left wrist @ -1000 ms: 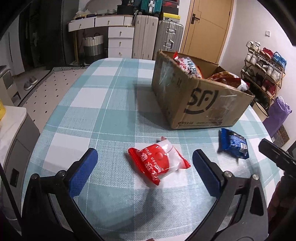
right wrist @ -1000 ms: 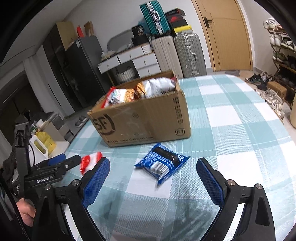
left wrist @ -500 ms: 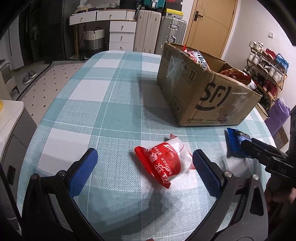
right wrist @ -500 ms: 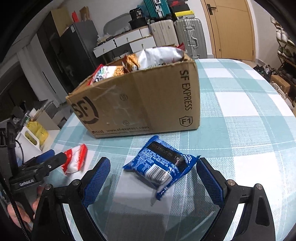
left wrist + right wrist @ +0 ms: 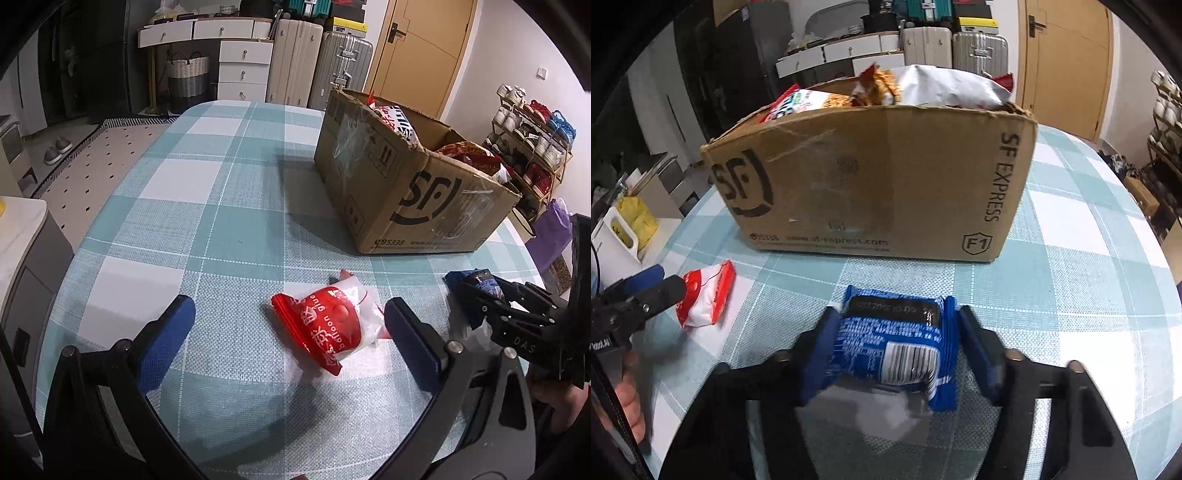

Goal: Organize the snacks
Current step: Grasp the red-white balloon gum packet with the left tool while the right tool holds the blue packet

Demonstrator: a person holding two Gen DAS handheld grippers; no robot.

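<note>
Right jaws: the right gripper (image 5: 894,345) is closed in on the blue pack (image 5: 892,350), 1 pad pressed to each side of it; the wrapper bulges between them.
Left jaws: the left gripper (image 5: 286,332) stands wide apart and grips nothing; the red pack (image 5: 327,330) lies between its 2 blue pads, closer to the right one, whether touching it I cannot tell.
Blue pack: low over the table (image 5: 1089,280), just in front of the box (image 5: 879,184); barcode and a black date strip face up. Whether it rests on the cloth or is lifted I cannot tell.
Red pack: red and white wrapper, flat on the checked cloth, well short of the box; in the right view it lies to the left, by the tip of the left gripper.
Box: open brown carton marked SF EXPRESS, standing on the table with several snack bags (image 5: 923,88) sticking up above its rim.
Table: oval, covered in a teal and white check cloth.
Room: suitcases (image 5: 317,66) and a door (image 5: 417,51) stand behind the table, a shoe rack (image 5: 528,147) to the right.
</note>
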